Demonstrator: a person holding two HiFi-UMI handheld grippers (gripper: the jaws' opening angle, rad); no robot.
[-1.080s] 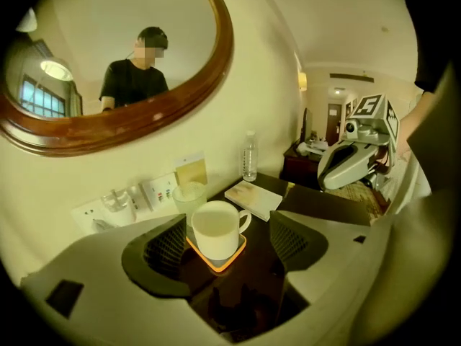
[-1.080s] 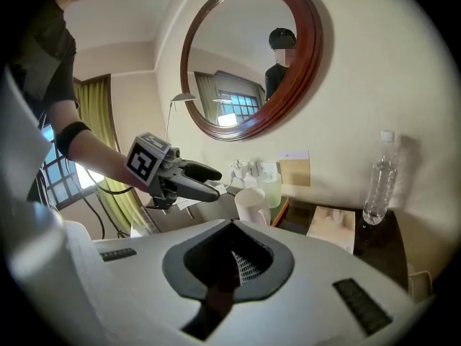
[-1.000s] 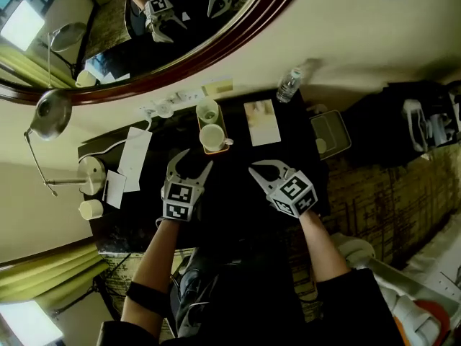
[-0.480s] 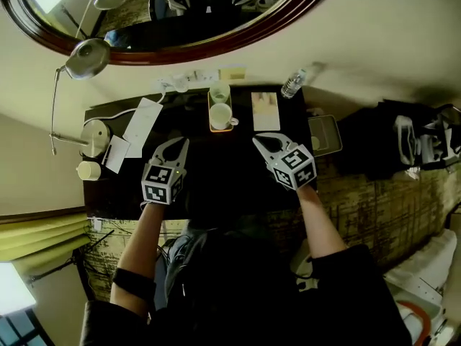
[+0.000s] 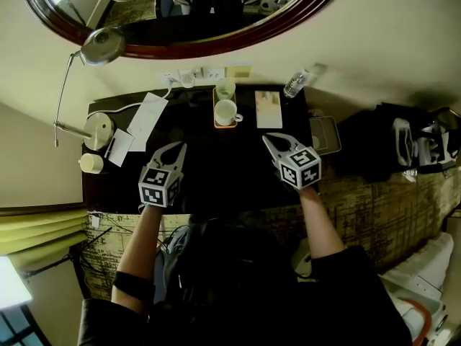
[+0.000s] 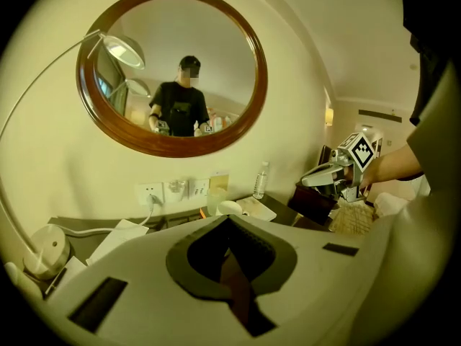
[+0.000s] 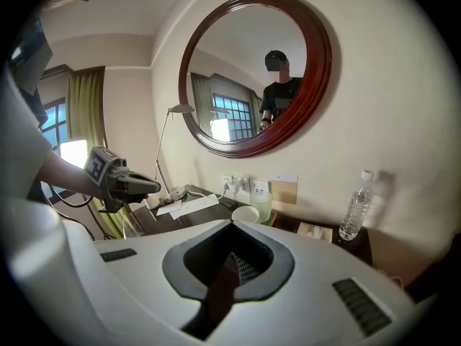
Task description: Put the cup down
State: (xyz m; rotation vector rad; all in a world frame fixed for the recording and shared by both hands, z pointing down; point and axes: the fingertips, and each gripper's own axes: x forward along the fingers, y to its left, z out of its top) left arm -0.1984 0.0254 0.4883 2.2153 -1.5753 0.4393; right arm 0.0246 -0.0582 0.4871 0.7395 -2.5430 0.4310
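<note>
A white cup (image 5: 226, 112) stands on a small orange tray (image 5: 220, 125) at the back of the dark desk (image 5: 216, 175), with a glass (image 5: 225, 89) behind it. Nothing holds the cup. My left gripper (image 5: 177, 148) hovers over the desk's front left, shut and empty, well short of the cup. On the front right is my right gripper (image 5: 270, 139), also shut and empty. The left gripper view shows the cup (image 6: 229, 207) ahead beyond the closed jaws, with the right gripper (image 6: 324, 175) off to the side. From the right gripper view the cup (image 7: 246, 214) and the left gripper (image 7: 144, 186) are both visible.
A desk lamp (image 5: 97, 132), papers (image 5: 146, 121) and a small cream pot (image 5: 91, 163) fill the desk's left. A water bottle (image 5: 295, 83) and a card (image 5: 268, 110) sit at the back right. A round mirror (image 5: 180, 13) hangs above. A dark tray (image 5: 325, 135) lies past the right edge.
The left gripper's jaws have closed from open, with nothing between them. Both grippers have drawn back from the cup toward the desk's front edge; the left also shifted left.
</note>
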